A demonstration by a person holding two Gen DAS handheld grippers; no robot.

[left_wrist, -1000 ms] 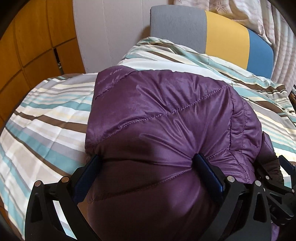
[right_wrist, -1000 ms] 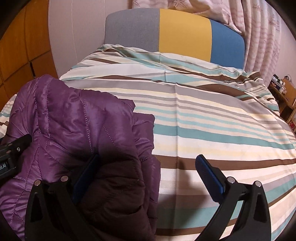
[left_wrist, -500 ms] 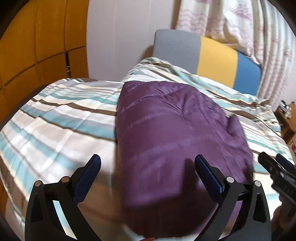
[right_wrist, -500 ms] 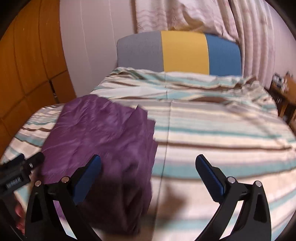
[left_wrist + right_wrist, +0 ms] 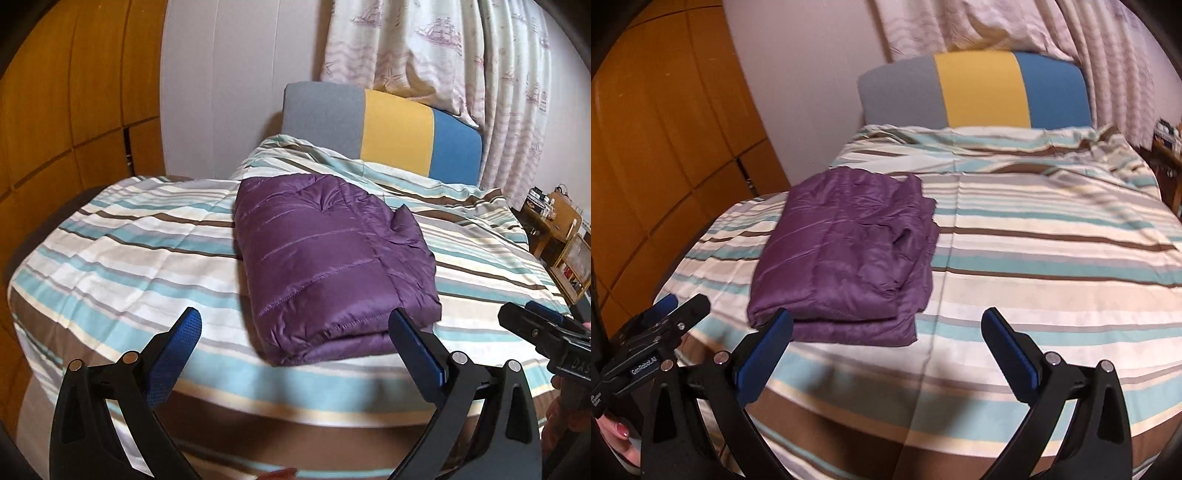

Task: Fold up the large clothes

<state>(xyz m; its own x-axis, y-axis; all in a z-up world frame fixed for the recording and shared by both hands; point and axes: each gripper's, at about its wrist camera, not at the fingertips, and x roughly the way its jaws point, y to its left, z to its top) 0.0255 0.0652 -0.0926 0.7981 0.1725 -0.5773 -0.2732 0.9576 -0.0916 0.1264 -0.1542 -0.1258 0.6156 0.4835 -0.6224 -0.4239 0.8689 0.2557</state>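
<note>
A purple quilted jacket (image 5: 325, 266) lies folded into a thick rectangle on the striped bed cover (image 5: 122, 258). From the right wrist camera the same jacket (image 5: 846, 258) sits left of centre, its loose layers stacked along its right side. My left gripper (image 5: 295, 332) is open, held off the bed's near edge with nothing between its blue pads. My right gripper (image 5: 886, 332) is open too, back from the near edge and just right of the jacket. Each gripper shows in the other's view: the right one (image 5: 543, 332) at the right edge, the left one (image 5: 665, 314) at the left.
A grey, yellow and blue headboard (image 5: 384, 129) stands at the far end under patterned curtains (image 5: 436, 55). Orange wooden cupboards (image 5: 66, 110) line the left wall. Wooden shelves with small items (image 5: 561, 236) stand at the right of the bed. A person's fingers (image 5: 620, 435) hold the left gripper.
Both grippers have let go of the jacket and pulled back and up from the bed. The jacket now lies flat and folded, well ahead of the fingers.
</note>
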